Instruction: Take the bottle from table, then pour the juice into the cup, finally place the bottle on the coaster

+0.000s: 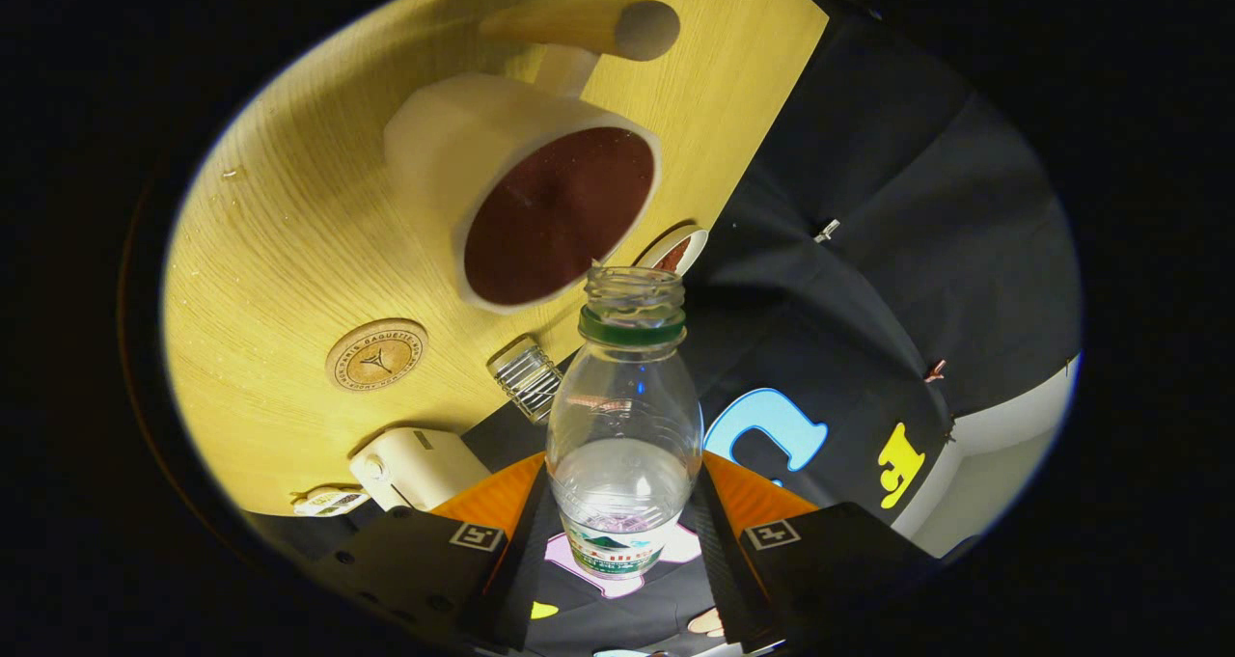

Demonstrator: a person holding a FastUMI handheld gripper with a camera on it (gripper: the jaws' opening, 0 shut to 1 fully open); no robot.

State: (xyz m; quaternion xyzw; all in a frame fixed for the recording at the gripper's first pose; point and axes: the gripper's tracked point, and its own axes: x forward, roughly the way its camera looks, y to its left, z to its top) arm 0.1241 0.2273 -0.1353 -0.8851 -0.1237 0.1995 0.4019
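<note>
Fingers (622, 532) closed on the clear plastic bottle (624, 425), one pressing each side of its lower body around the label. Bottle uncapped, held clear of the wooden surface (280, 252) and tilted, open mouth just beside the rim of the white cup (540, 204), which already holds dark liquid. Round wooden coaster (376, 354) lying apart from the cup, nearer the fingers; small ribbed glass (526, 377) at the surface's edge between coaster and bottle. Little liquid left inside, so probably light to carry. Thin walls likely to dent under a hard squeeze, smooth plastic apt to slip. Low, label-level hold seems sound for setting it upright on the coaster.
</note>
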